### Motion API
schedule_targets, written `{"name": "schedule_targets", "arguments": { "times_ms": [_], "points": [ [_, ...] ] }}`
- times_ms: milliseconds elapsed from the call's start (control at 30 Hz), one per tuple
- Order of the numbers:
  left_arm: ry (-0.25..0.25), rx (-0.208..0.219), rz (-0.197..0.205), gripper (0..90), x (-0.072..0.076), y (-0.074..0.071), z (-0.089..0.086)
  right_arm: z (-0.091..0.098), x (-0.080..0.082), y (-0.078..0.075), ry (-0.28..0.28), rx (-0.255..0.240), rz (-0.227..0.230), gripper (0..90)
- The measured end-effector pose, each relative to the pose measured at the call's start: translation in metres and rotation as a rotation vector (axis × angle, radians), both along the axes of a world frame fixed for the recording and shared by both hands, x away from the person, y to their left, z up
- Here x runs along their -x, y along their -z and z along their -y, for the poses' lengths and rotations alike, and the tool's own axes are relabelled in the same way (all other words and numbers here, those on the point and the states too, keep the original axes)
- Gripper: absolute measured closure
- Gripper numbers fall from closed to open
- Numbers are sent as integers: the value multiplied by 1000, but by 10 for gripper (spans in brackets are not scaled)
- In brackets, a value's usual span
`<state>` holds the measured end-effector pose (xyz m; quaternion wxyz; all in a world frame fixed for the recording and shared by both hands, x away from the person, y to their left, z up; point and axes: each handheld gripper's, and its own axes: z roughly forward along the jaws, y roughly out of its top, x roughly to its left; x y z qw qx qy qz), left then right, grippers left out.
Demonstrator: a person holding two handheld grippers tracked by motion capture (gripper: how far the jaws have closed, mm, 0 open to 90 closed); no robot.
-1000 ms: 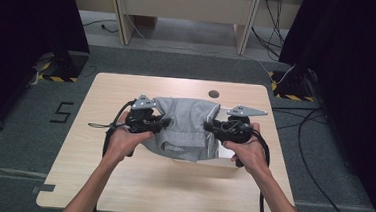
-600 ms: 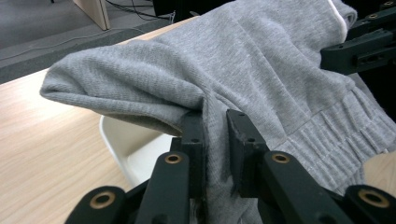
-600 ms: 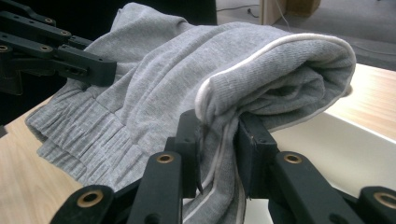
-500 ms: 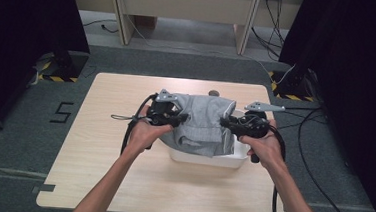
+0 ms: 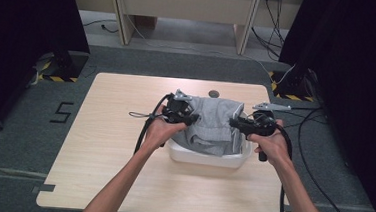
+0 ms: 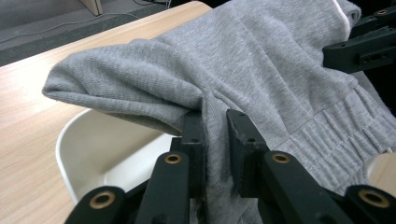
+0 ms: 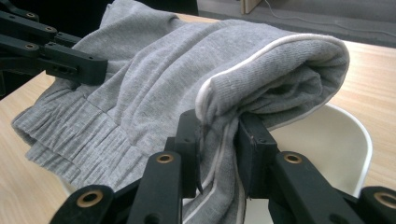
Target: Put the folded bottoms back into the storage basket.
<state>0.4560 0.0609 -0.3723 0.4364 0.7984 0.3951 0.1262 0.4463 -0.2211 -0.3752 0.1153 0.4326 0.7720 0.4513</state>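
1. The left gripper (image 5: pixel 191 119) and right gripper (image 5: pixel 235 123) each clench a fold of the grey sweatpants (image 5: pixel 213 125), held over the white tub (image 5: pixel 207 159).
2. Risk: the loose waistband may drape outside the rim, since both grips are shallow.

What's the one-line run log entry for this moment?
left gripper: shut on grey garment | right gripper: shut on grey garment | garment: folded, held over white tub | table: wooden

bare tabletop (image 5: pixel 113 146) left, tub (image 5: pixel 207 159) blocking centre
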Motion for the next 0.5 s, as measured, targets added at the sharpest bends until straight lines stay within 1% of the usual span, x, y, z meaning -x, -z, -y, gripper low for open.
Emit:
{"name": "schedule_targets", "arguments": {
  "times_ms": [67,100,133,233,267,367,433,467,500],
  "points": [
    [2,-12,-8,770,-2,5,2,2,-4,5,1,12,-17,722],
    [2,-12,-8,769,-2,5,2,2,-4,5,1,12,-17,722],
    [1,-19,-19,769,-4,9,3,2,-6,9,2,18,-27,722],
    [-3,-25,-28,769,-6,12,3,1,-9,13,4,20,-35,722],
    [-7,-31,-39,769,-8,17,4,0,-11,17,6,26,-44,721],
    [-8,-45,-46,768,-10,23,5,0,-13,21,9,35,-53,721],
    [-8,-50,-55,767,-11,27,5,0,-15,24,12,37,-67,720],
    [-8,-61,-59,767,-12,30,6,0,-17,27,10,44,-78,720],
    [-8,-61,-59,767,-12,30,6,0,-17,27,10,44,-78,720]
  ]
}}
